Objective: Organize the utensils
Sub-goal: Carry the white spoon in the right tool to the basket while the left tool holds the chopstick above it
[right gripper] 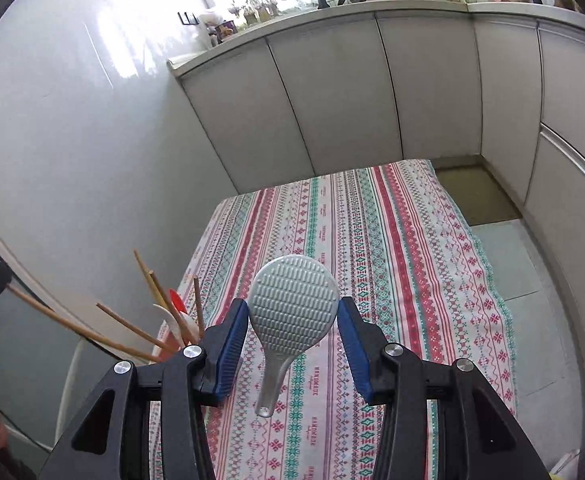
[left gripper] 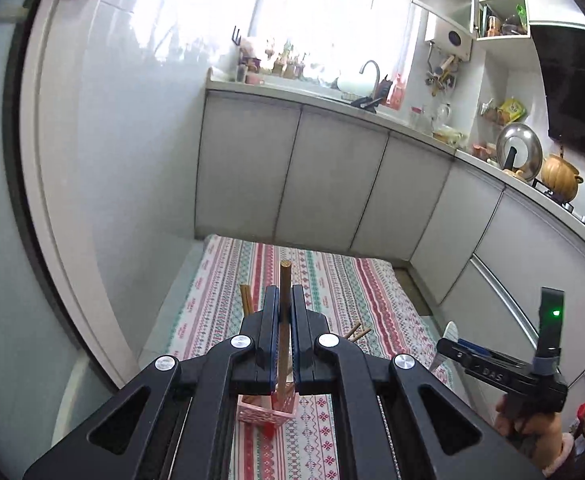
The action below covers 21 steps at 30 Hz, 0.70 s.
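Observation:
My left gripper (left gripper: 283, 312) is shut on a wooden chopstick (left gripper: 285, 280) that stands upright, its lower end inside a pink utensil basket (left gripper: 266, 410) on the striped tablecloth (left gripper: 332, 280). More chopsticks (left gripper: 246, 298) lean in the basket. My right gripper (right gripper: 293, 312) is open, with a grey dimpled rice paddle (right gripper: 294, 300) lying on the cloth between its fingers. In the right wrist view, several chopsticks (right gripper: 132, 328) and a white spoon (right gripper: 172, 322) stick out at the left. The right gripper also shows in the left wrist view (left gripper: 450, 344).
The table with the striped tablecloth (right gripper: 392, 240) stands against grey kitchen cabinets (left gripper: 332, 168). A white wall (left gripper: 132, 160) runs along its left side. The counter above holds a sink tap (left gripper: 370, 70), pots and jars. Floor tiles (right gripper: 504, 256) lie to the right.

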Available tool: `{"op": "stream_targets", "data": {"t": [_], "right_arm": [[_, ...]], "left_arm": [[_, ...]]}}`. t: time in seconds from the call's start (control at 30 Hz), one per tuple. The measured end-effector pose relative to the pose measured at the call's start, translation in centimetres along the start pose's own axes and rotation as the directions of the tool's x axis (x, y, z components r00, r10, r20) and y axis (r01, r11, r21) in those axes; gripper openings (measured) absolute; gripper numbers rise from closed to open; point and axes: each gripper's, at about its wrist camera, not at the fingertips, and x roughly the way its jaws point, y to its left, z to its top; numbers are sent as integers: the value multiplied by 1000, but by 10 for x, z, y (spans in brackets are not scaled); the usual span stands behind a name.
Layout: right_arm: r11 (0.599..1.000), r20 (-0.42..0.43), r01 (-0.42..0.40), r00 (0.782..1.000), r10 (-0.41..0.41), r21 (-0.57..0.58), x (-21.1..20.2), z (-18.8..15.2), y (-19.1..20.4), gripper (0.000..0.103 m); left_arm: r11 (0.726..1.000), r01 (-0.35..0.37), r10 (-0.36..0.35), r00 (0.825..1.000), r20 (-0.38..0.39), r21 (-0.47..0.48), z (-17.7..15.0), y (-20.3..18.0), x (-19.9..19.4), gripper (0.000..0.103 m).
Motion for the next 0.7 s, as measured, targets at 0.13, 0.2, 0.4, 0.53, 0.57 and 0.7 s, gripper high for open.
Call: {"op": "stream_targets", "data": {"t": [0.13,0.2,0.4,0.53,0.57,0.7], "right_arm": [[1000,5,2,1000,-2,-2,0,-1,-4,47],[1000,3,4,1000,-4,0,0,-2,-5,47],[1000,-3,11,1000,-11,-3,0,-3,-10,47],[1000,-6,12,1000,-12,-8,0,-5,-9,47],[1000,-6,12,1000,-12,-8,0,-6,-8,47],[1000,0,7,1000,-7,-17,-2,-6,-3,47]], "left_arm": [[1000,-14,14,999,-30,6,-9,0,26,5],[998,-52,54,998,-46,31,-16,-2,40,5],[999,-39,42,994,-100,33,-29,-5,71,5],[999,-37,41,992,-122,38,-33,-9,85,5],[999,-34,38,991,-129,33,-35,-9,89,5],[1000,-24,26,993,-112,21,-36,-7,95,5]]}}
